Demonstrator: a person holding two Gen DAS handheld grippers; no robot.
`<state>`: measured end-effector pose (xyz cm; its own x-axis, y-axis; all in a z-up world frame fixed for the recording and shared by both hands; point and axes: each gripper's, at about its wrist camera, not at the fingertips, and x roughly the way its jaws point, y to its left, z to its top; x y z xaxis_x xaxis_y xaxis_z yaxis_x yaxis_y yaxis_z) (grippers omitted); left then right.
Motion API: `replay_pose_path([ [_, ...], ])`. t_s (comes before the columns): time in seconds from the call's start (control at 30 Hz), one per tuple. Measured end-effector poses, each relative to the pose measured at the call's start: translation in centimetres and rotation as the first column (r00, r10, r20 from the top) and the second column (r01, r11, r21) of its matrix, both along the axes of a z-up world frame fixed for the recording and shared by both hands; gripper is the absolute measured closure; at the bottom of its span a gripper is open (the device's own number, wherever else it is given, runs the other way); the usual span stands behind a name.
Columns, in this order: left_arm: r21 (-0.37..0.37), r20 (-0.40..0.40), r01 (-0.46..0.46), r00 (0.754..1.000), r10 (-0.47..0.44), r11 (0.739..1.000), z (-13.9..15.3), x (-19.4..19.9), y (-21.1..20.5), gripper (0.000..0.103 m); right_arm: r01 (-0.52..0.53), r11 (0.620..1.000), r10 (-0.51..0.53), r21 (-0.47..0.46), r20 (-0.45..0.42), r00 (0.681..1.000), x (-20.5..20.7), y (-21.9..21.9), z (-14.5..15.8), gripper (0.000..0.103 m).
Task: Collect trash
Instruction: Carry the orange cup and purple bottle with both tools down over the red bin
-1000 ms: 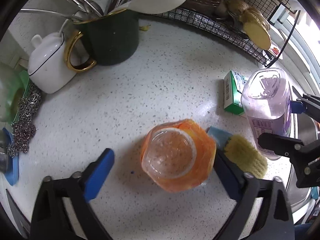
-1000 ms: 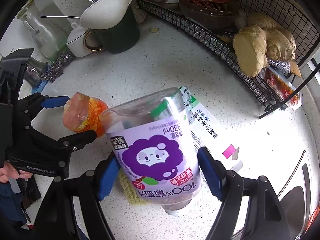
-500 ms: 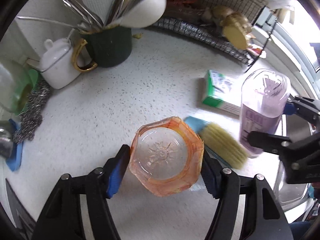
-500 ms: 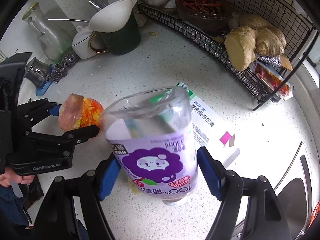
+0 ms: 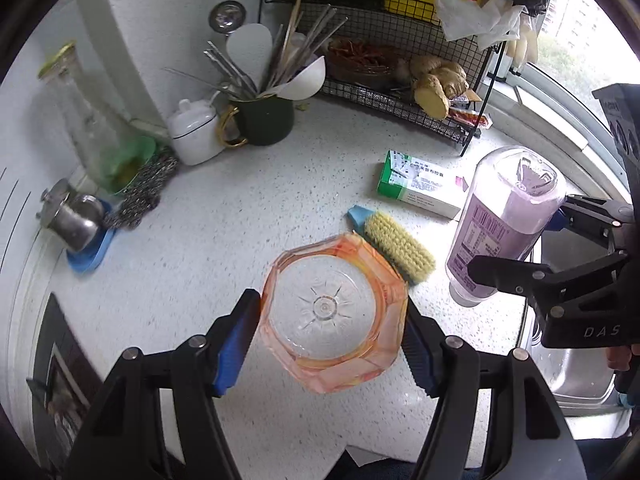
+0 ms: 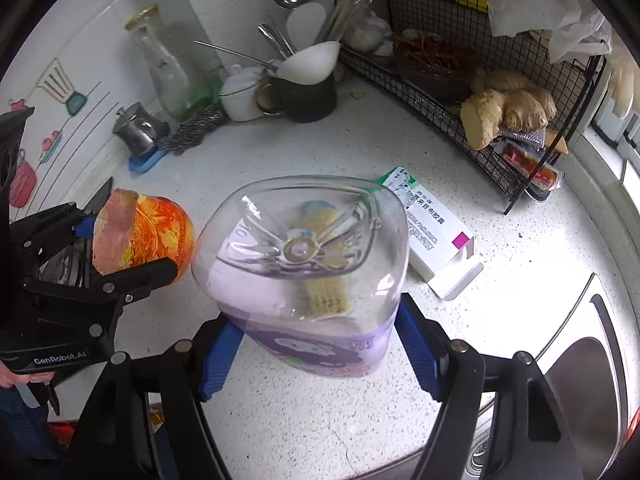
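Note:
My left gripper (image 5: 330, 344) is shut on an orange plastic cup (image 5: 332, 312) and holds it above the white speckled counter (image 5: 224, 216); the cup also shows in the right wrist view (image 6: 140, 236). My right gripper (image 6: 316, 344) is shut on an empty purple-labelled plastic bottle (image 6: 304, 276), bottom end toward the camera, lifted off the counter. The bottle shows at the right of the left wrist view (image 5: 504, 220). A green and white cardboard box (image 5: 420, 188) lies on the counter beyond both grippers, and shows in the right wrist view (image 6: 432, 232).
A yellow scrub brush (image 5: 396, 244) lies on the counter under the cup. A dark green mug of utensils (image 5: 264, 120), a white pot (image 5: 196, 136), a steel scourer (image 5: 144, 188) and a glass carafe (image 5: 88, 120) stand at the back. A black wire rack (image 6: 500, 120) holds ginger. A steel sink (image 6: 580, 380) lies right.
My left gripper closed on the orange cup and lifted it off the counter. Both grippers rose and pulled back, so more of the counter and wall shows.

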<state>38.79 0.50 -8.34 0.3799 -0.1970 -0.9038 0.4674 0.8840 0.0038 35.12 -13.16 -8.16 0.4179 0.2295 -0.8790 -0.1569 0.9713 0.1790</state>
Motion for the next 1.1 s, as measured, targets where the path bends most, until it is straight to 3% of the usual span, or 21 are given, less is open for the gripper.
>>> replay_pose_path([
  [0.3,0.015,0.015,-0.104,0.994,0.104,0.994,1.3,-6.0,2.3,0.038,-0.104,0.994,0.104,0.025,0.012,0.995,-3.0,1.7,0.5,0.031],
  [0.63,-0.012,0.053,-0.143,0.988,0.143,0.990,2.8,-11.4,6.1,0.038,-0.145,0.989,0.144,0.017,0.054,0.988,-7.1,5.3,1.8,0.032],
  [1.1,-0.055,0.047,-0.172,0.983,0.175,0.983,3.3,-21.8,13.1,0.038,-0.172,0.985,0.172,-0.005,0.068,0.983,-16.5,11.9,1.5,0.032],
])
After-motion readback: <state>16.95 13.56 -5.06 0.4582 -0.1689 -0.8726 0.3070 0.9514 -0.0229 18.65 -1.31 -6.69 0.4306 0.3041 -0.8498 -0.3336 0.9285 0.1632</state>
